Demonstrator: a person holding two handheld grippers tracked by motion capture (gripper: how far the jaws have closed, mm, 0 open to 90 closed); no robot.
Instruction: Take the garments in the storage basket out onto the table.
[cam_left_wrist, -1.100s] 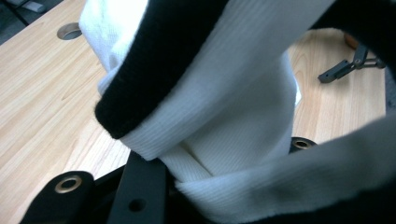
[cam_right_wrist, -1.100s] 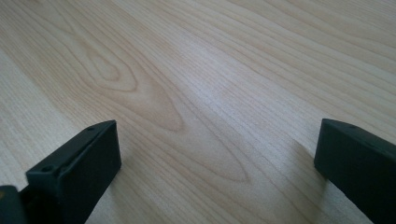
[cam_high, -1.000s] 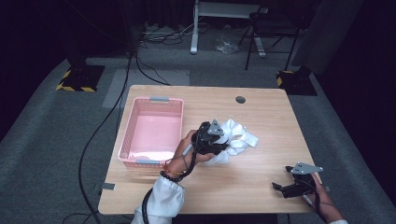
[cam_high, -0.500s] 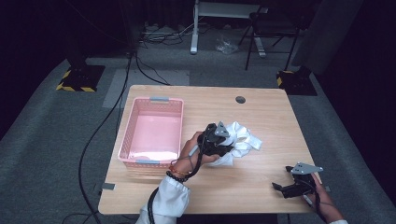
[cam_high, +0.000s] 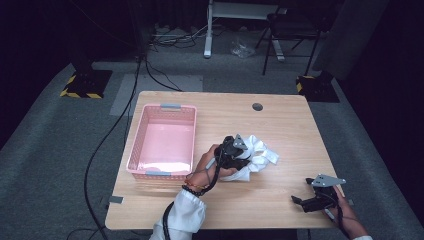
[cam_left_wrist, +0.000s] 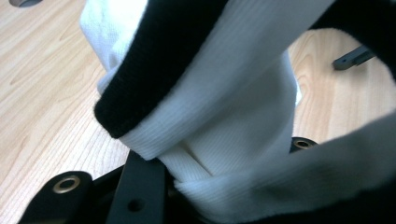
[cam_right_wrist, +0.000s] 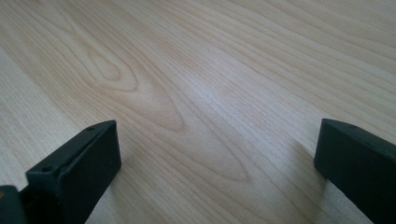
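High view overhead, whole table (cam_high: 280, 130); gripper views close, sharing tabletop.

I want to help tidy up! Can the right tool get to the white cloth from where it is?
Probably yes. The right tool sits open near the table's front right corner, and only bare wood lies between it and the white cloth, which the left tool already grips.

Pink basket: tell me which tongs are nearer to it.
Left. The left tongs grip the white cloth just right of the pink basket; the right tongs sit at the table's near right corner.
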